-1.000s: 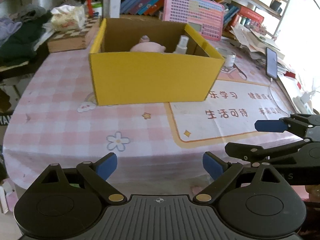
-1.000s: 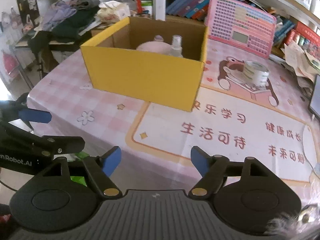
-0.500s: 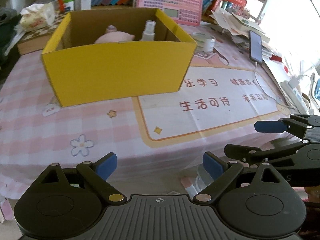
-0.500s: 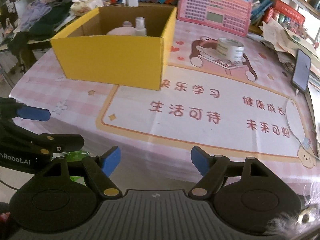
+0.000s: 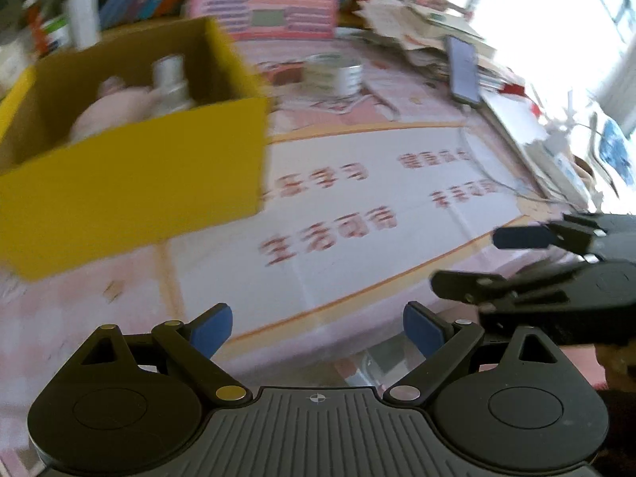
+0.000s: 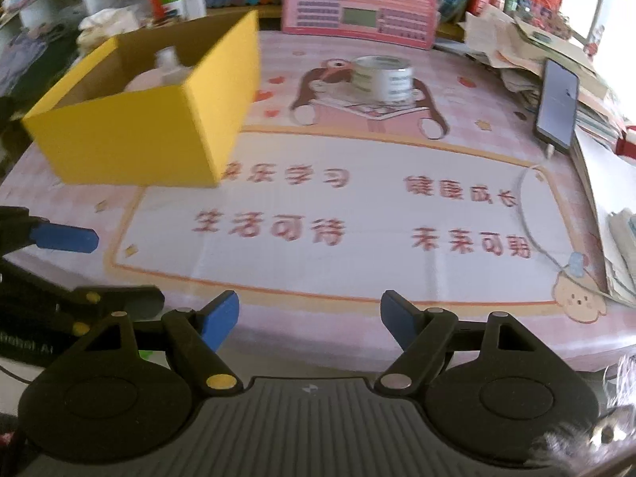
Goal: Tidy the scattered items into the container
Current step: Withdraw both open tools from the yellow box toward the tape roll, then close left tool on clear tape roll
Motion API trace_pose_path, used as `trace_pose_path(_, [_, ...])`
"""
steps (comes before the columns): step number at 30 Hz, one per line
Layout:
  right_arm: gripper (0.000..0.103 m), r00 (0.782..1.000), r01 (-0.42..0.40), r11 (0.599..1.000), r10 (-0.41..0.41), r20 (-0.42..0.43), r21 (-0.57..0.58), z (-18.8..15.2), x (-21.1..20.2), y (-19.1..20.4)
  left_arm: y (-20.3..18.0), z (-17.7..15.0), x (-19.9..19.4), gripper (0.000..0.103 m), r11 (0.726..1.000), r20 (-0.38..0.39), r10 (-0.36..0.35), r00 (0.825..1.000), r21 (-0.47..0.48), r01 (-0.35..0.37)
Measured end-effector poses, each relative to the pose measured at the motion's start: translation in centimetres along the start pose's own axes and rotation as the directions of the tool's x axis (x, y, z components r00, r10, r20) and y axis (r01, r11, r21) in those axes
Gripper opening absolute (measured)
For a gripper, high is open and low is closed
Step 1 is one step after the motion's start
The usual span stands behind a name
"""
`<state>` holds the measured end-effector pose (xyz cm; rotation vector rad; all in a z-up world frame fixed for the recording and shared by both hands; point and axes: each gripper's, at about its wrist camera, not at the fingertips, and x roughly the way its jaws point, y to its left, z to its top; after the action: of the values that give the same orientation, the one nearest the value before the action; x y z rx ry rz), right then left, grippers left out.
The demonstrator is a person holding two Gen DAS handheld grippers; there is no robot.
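Observation:
A yellow cardboard box stands on the left of the table, also in the right wrist view. Inside it are a pink rounded item and a clear spray bottle. A roll of tape stands on the mat beyond the box, also in the left wrist view. My left gripper is open and empty at the table's near edge. My right gripper is open and empty beside it, and shows at the right of the left wrist view.
A phone lies at the right on stacked papers and books. A pink keyboard toy leans at the back. A white cable runs across the mat's right side. Clothes and clutter sit at the far left.
Both grippers have swung to the right, so the box has slid left in both views and the tape roll is more central. The left wrist view is blurred by motion. Both stay open.

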<state>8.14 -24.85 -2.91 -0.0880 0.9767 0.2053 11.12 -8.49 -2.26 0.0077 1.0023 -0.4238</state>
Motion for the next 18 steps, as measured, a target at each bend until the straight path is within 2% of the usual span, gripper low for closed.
trace_pose_path(3, [0.078,1.000,0.014,0.999,-0.015,0.020,0.034,0.9,0.2,-2.5,-2.0,1.7,0.8,0.095,0.998,0.031,-0.030,0.999,0.059,0.029])
trace_pose_path(6, [0.078,0.999,0.024,0.997,-0.027,0.046,0.078,1.9,0.4,-5.3,-3.3,3.7,1.8,0.095,0.997,0.061,-0.031,0.998,0.078,0.026])
trace_pose_path(11, [0.078,0.998,0.012,0.991,-0.020,0.061,0.135,3.5,1.2,-9.7,-4.7,7.0,3.9,0.095,0.998,0.077,-0.013,0.997,0.054,0.008])
trace_pose_path(18, [0.078,0.994,-0.015,0.988,-0.002,0.108,0.155,5.6,2.2,-13.6,-6.5,9.9,5.9,0.095,0.999,0.094,0.028,0.995,0.028,-0.030])
